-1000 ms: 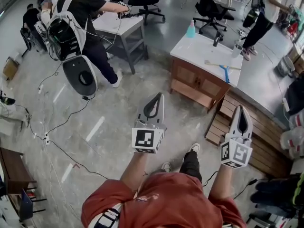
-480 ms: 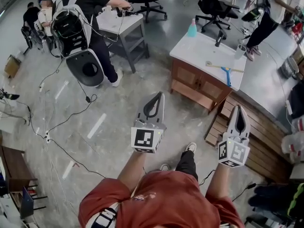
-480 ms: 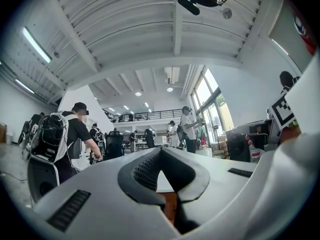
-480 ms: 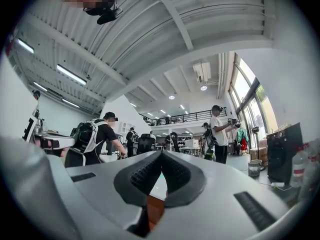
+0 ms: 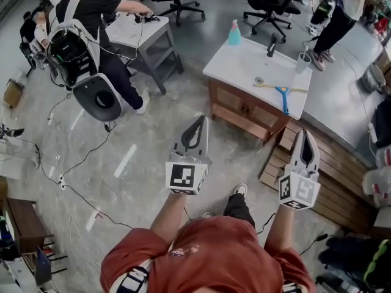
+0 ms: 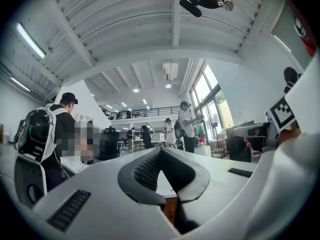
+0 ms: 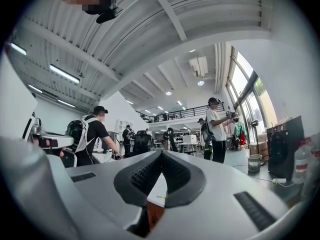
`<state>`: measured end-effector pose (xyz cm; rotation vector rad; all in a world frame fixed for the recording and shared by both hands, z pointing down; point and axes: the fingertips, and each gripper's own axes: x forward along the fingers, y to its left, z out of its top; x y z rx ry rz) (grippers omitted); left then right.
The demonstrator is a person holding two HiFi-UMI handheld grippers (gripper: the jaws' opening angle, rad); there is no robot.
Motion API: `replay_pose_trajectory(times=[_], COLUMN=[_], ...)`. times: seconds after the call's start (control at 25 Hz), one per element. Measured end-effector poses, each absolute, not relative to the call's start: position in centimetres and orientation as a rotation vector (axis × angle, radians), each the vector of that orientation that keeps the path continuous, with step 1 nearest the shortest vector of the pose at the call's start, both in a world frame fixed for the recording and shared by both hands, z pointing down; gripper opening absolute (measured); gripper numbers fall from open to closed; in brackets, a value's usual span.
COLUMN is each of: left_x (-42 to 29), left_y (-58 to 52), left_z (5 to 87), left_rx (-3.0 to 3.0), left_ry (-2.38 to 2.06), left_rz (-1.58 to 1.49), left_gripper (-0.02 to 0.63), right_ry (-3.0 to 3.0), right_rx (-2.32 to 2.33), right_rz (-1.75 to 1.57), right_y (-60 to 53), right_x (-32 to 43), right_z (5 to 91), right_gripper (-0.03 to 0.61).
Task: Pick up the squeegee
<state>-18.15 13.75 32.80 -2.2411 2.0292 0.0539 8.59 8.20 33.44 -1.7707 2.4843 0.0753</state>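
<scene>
**Not yet within reach: squeegee flat on the counter, both grippers closed and empty**

Flat on the white counter (image 5: 241, 63) lies the squeegee (image 5: 283, 97). Its blue handle points toward the person and its pale blade runs crosswise, close to the counter's front edge and right end. A cup (image 5: 300, 61) stands just behind it, a dark faucet (image 5: 272, 44) is further back, and a blue bottle (image 5: 234, 33) is at the far corner. The counter sits on a wooden cabinet (image 5: 235, 105), and a slatted wooden platform (image 5: 327, 163) lies on the floor against the cabinet's right side.

The left gripper (image 5: 200, 121) and the right gripper (image 5: 305, 134) are held out level, well apart from the counter, with bare floor between them and the cabinet. In each gripper view the dark ribbed pads meet at their tips with nothing between them, so both are closed and hold nothing.

By my judgement this is the approach, and the pick-up has not begun. Three things could go wrong:

- **Closed jaws at contact.** Arriving shut, a gripper would nudge the squeegee rather than take it. So near the edge, the squeegee could slide off.
- **A low, flat handle.** The handle gives little height to grip. A level approach may skid over it or pinch only the blade.
- **Footing and clutter.** The platform's edge is right where the person would stand on the right side. A wide reach there could also knock over the cup.
</scene>
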Motion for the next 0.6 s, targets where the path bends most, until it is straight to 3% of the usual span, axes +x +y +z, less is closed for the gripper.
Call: replay_pose_trajectory(times=[0.6], left_x=[-6.8], left_y=[-4.5], left_z=[33.0], left_rx=[-2.304], left_ry=[1.942], left_rz=[-0.013], left_gripper=[0.017], right_ry=[2.424], right_rx=[-1.869], right_rz=[0.004], right_y=[-7.9], right_x=[19.7], right_z=[35.1], right_gripper=[0.008])
